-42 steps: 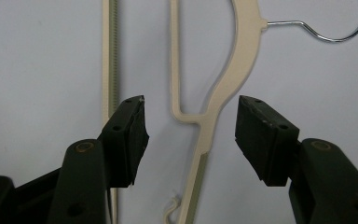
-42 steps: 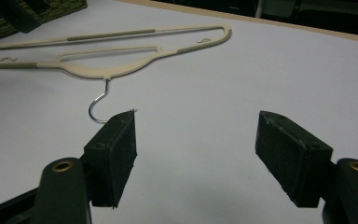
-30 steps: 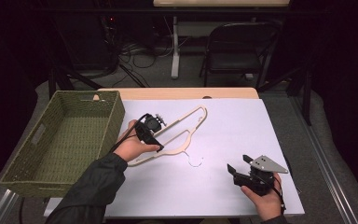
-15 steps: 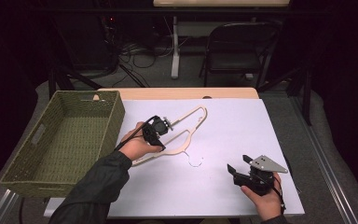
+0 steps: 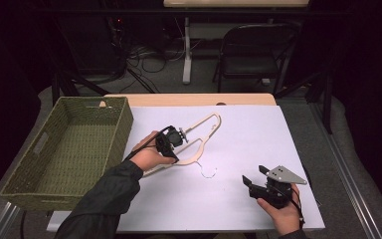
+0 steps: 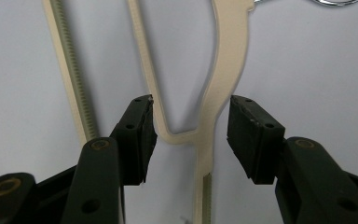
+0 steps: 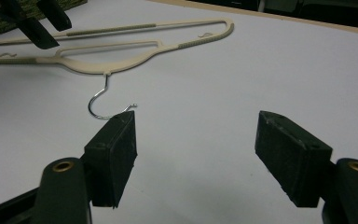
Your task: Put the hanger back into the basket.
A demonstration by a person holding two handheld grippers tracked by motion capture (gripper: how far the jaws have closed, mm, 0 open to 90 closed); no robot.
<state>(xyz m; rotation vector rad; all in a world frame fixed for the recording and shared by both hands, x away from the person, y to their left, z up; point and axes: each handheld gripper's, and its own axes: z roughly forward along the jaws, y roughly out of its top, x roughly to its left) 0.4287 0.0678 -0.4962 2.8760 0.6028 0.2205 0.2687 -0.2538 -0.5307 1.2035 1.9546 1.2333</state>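
Left hand-held gripper [image 6: 191, 135] sits with jaws apart around the cream hanger [image 6: 226, 79] on the table [image 5: 278, 144]; right hand-held gripper [image 7: 196, 158] gapes wide, near right.

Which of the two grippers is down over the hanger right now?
The left gripper: its open jaws straddle the cream hanger beside the basket. The right gripper sits apart on bare table, jaws open on nothing.
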